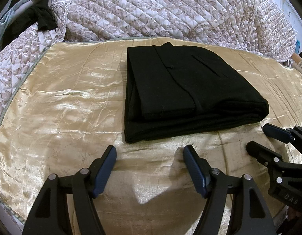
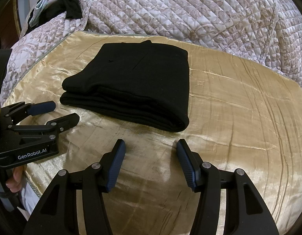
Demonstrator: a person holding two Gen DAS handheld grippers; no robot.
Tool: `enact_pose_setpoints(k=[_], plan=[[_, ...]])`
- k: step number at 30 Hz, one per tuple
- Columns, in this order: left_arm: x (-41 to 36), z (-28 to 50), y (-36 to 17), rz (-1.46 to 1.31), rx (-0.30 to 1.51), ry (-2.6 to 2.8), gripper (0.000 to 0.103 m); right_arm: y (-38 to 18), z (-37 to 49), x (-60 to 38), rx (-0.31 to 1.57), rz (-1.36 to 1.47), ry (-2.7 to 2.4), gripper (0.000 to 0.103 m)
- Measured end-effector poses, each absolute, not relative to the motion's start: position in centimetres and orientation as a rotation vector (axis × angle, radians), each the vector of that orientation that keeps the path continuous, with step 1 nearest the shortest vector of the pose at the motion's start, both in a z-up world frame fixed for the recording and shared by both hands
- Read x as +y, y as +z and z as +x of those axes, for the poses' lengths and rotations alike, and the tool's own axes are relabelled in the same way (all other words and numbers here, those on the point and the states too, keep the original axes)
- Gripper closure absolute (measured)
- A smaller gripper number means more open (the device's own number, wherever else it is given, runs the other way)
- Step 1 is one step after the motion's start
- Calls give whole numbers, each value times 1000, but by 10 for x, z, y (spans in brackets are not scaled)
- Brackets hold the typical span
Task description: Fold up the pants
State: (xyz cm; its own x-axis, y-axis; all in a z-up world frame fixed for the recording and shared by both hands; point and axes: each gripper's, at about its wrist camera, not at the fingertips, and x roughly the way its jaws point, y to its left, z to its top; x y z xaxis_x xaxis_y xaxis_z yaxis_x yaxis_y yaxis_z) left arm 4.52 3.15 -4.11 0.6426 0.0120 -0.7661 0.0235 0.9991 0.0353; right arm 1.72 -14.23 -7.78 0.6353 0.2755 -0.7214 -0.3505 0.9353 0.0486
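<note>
pants (image 1: 182, 90) folded on gold cloth (image 1: 62, 107), left tool (image 1: 149, 152) and right tool (image 2: 151, 146) both released

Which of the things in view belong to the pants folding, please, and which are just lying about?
Part of the job:
- black pants, folded on the gold satin cover
- left gripper, open
- right gripper, open

Lying about:
- quilted floral bedspread
- dark clothes heap at the far left corner
</note>
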Motion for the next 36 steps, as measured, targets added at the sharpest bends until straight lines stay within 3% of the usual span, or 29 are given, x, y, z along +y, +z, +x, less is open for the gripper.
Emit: enact_pose_setpoints(k=[36], plan=[[31, 45, -41, 45, 874, -7, 29, -79, 16, -139, 798, -117, 356, 45]])
